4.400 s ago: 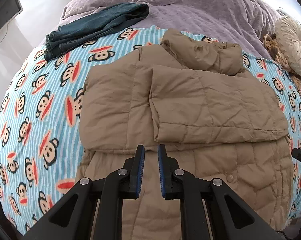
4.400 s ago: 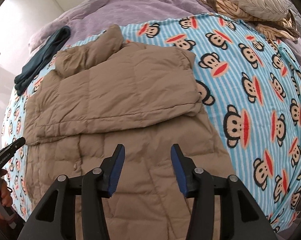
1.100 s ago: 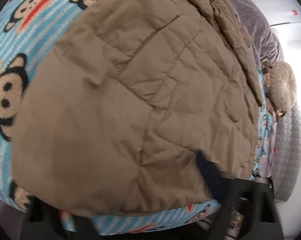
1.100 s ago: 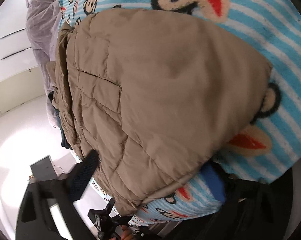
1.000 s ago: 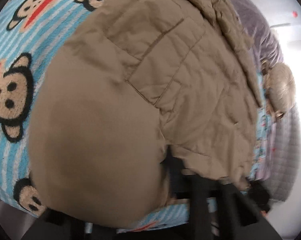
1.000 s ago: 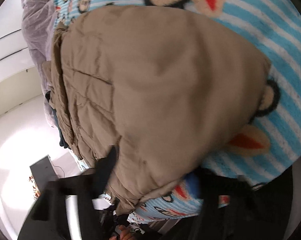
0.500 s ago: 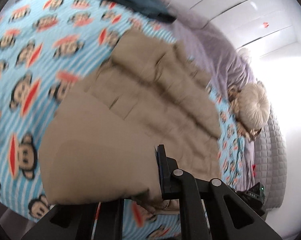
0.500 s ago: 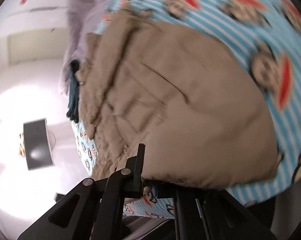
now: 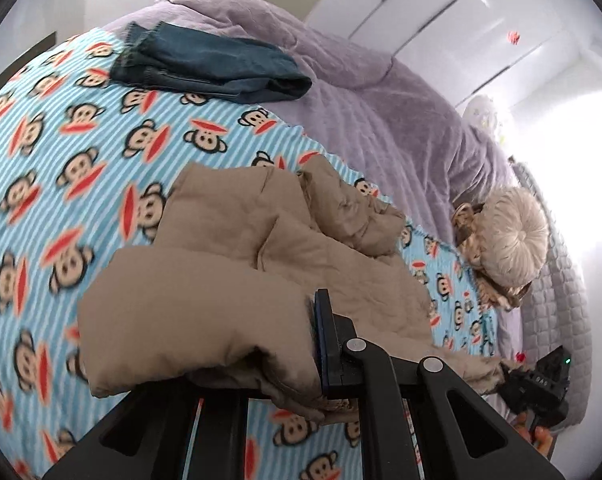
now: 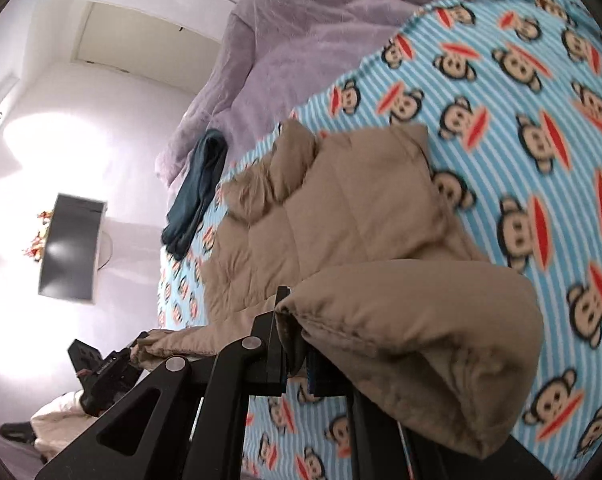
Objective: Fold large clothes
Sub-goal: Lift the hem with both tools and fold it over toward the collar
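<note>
The fingers of the left gripper (image 9: 297,344) are clamped on the bottom hem of the tan puffer jacket (image 9: 237,280), lifting one corner so the padded cloth drapes over and hides the left finger; only the right finger (image 9: 325,344) with its blue pad shows. The fingers of the right gripper (image 10: 293,344) are likewise pinched tight on the other hem corner of the jacket (image 10: 341,216), the gap between them filled by a fold of fabric.

The rest of the jacket lies on the monkey-print blanket (image 9: 61,152), sleeves folded inward, hood bunched at the far end. The lifted hem hangs above the near edge of the bed. Wide bare stretches of blanket lie on both sides of the jacket.

Beyond the hood, folded blue jeans (image 9: 209,68) rest where the blanket meets a purple duvet (image 9: 381,108). A round cream cushion (image 9: 513,240) sits at the far right edge of the bed, well apart from the jacket. In the right wrist view a dark screen (image 10: 71,248) stands by the white wall.
</note>
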`<state>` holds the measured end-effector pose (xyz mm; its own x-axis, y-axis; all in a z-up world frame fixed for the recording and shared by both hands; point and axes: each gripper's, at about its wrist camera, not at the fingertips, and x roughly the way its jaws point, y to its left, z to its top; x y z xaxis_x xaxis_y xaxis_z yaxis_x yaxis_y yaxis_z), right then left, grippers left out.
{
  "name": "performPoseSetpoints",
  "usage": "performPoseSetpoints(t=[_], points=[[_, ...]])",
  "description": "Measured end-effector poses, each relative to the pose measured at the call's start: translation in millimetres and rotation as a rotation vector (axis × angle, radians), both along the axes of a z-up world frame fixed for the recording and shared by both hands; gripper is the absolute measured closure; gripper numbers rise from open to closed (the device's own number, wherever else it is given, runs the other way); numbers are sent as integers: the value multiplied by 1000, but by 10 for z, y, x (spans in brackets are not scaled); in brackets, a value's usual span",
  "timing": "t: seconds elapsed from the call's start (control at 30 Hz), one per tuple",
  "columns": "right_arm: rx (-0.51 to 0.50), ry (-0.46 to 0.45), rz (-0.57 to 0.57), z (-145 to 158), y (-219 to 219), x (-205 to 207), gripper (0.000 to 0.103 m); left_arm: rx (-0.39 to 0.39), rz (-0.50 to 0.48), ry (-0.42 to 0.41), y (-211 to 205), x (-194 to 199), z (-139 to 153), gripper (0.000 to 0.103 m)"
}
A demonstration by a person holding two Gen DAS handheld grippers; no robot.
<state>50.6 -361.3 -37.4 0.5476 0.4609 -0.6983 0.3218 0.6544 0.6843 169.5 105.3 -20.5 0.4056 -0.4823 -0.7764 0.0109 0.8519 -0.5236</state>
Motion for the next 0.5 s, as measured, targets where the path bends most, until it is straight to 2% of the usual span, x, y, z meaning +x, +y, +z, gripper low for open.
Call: performPoseSetpoints(t=[0.23,0.37,0.5], points=[[-35,40,-13,7,8,691,96,116,-115,65,-181,701,-93,90],[-28,93,-15,-100,-62,1089,96,141,-151,111,-251,1036,-297,89],[-21,153,-16,-342,-130,1457,96,164,-154,145,-312,1310,-591,89]])
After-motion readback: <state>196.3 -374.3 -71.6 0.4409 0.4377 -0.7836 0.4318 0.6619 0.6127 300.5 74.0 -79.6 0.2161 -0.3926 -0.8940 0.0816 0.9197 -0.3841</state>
